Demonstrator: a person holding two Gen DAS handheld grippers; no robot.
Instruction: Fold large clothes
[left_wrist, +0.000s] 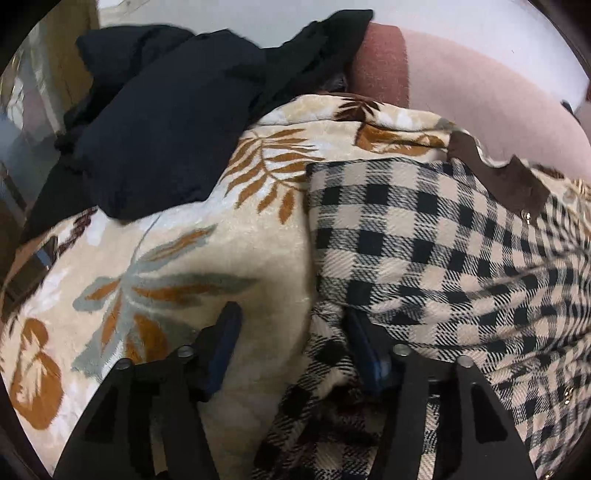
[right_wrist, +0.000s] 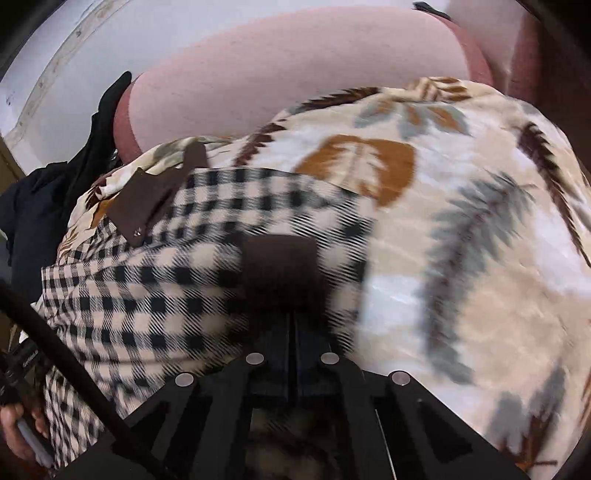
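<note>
Over on the left, the left gripper stands spread apart over the checked jacket's edge on the leaf-print blanket. It should pinch there first. The right gripper looks clamped on the jacket's brown patch; lift evenly.

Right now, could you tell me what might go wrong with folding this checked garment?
The right gripper is shut on the checked garment at a dark brown patch; pulling could drag the leaf-print blanket beneath. The left gripper is open over the garment's edge and might pinch blanket too. The dark clothes lie close by.
</note>
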